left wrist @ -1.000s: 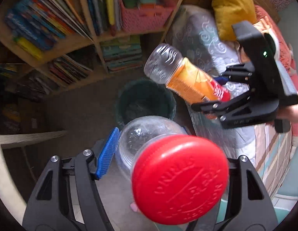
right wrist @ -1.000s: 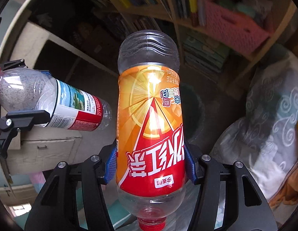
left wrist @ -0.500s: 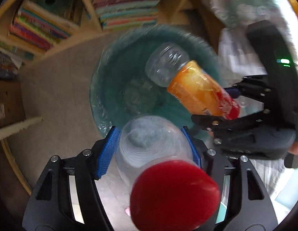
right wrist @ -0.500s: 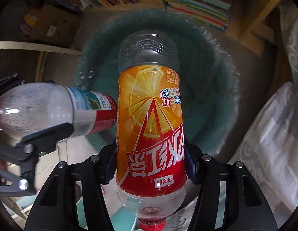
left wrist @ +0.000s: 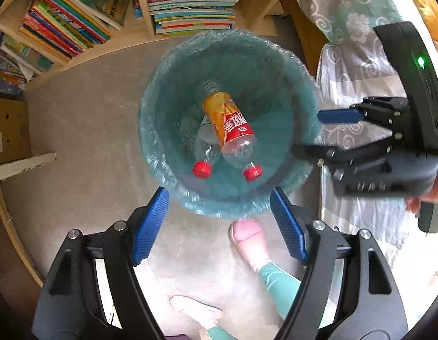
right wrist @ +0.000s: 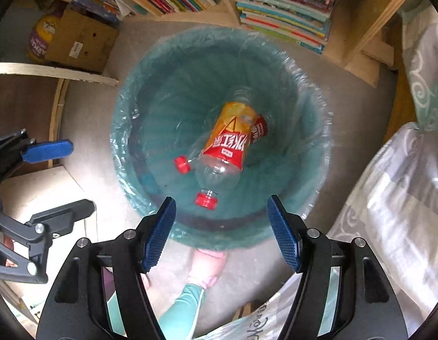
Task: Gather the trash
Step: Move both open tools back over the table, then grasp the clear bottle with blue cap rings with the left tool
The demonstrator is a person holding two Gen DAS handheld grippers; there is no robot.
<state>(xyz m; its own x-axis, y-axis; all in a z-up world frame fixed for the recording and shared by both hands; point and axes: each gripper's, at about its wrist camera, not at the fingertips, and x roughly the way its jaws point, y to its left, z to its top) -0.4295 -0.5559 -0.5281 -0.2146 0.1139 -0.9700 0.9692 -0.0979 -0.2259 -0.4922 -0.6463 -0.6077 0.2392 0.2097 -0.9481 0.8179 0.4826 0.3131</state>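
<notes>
A round bin with a teal liner stands on the floor right below both grippers. Inside it lies the orange-labelled bottle with its red cap toward me. The clear water bottle lies partly under it, red cap showing. My left gripper hangs over the near rim, its jaws opening with nothing between them. My right gripper is also opening and empty above the bin, the orange bottle and the water bottle's cap. Each gripper shows in the other's view: the right, the left.
A wooden bookshelf packed with books stands behind the bin. A cardboard box sits at the left. A bed with a patterned sheet borders the right. The person's pink-slippered foot rests on the floor just before the bin.
Both grippers came down over the bin and their jaws widened. The water bottle left the left gripper and the orange bottle left the right; both now lie in the bin.
</notes>
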